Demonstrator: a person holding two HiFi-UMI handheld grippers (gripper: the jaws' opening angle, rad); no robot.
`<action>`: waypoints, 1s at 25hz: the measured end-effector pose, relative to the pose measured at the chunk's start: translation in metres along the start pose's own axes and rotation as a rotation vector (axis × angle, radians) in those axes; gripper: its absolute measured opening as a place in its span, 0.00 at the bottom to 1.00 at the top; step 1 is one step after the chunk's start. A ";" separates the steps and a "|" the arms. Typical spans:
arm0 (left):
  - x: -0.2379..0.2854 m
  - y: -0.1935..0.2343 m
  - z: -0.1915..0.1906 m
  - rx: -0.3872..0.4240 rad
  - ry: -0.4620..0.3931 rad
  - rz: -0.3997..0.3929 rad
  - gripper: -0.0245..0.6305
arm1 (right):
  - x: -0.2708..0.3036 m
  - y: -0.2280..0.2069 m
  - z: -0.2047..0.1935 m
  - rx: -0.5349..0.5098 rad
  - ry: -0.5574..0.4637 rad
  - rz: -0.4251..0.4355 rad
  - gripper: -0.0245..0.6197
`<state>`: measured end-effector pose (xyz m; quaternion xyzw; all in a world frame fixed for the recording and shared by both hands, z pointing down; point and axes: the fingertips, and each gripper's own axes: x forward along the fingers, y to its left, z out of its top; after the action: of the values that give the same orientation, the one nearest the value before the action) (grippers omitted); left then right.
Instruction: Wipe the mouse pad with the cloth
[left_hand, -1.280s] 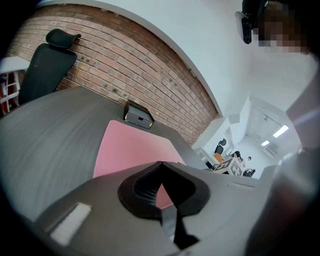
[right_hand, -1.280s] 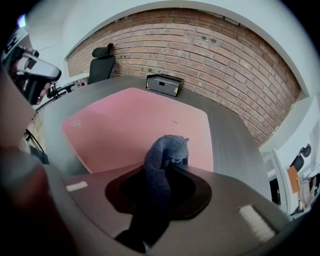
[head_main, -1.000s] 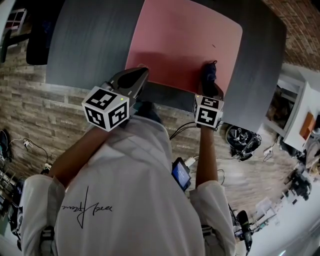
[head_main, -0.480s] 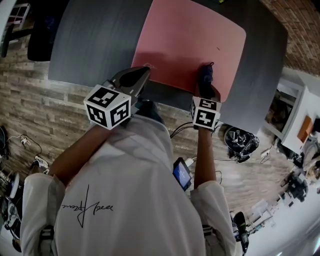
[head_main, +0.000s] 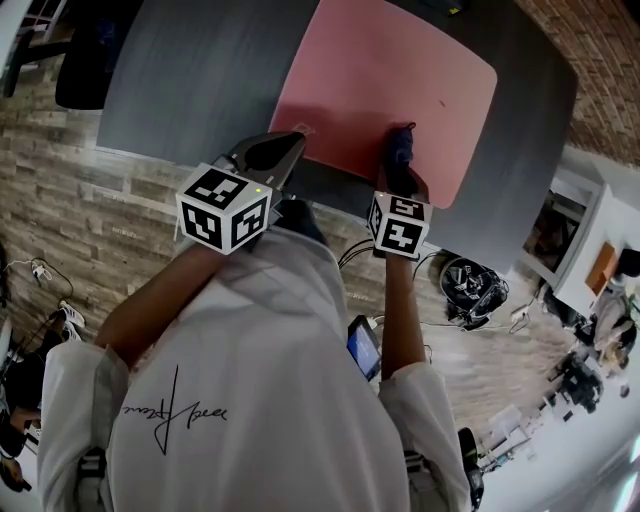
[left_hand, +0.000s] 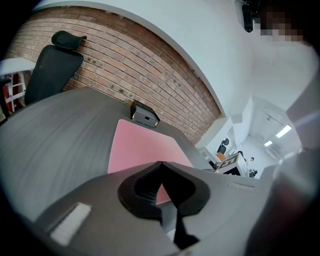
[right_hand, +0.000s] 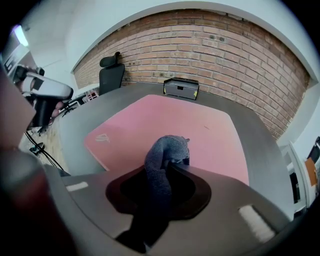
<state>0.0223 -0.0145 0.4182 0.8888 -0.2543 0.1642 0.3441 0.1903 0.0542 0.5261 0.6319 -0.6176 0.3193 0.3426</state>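
Fingers (right_hand: 216, 183) of the right gripper (head_main: 398, 168) are clamping the cloth (right_hand: 163, 150) at the pad's (head_main: 390, 70) near edge, its unwiped length lying ahead across the counter (head_main: 190, 80), while the left gripper (head_main: 281, 146), closed empty, is hovering beside the near-left corner.

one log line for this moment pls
right gripper: shut on cloth | cloth: on near edge of pink mouse pad | left gripper: shut, empty, by pad's near-left corner

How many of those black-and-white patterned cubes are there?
2. One cube on the left gripper, by the mouse pad's near corner; one cube on the right gripper, which clamps the cloth.
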 end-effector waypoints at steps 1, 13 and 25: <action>0.000 0.000 -0.001 0.000 0.005 0.003 0.05 | 0.001 0.003 0.001 -0.002 -0.002 0.007 0.17; 0.002 0.005 0.004 -0.001 -0.002 0.035 0.05 | 0.008 0.029 0.012 0.043 -0.021 0.072 0.15; 0.006 0.005 0.007 0.014 0.002 0.050 0.05 | 0.015 0.066 0.027 0.060 -0.042 0.154 0.15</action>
<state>0.0251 -0.0247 0.4184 0.8843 -0.2750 0.1758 0.3338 0.1240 0.0232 0.5263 0.5991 -0.6615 0.3497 0.2848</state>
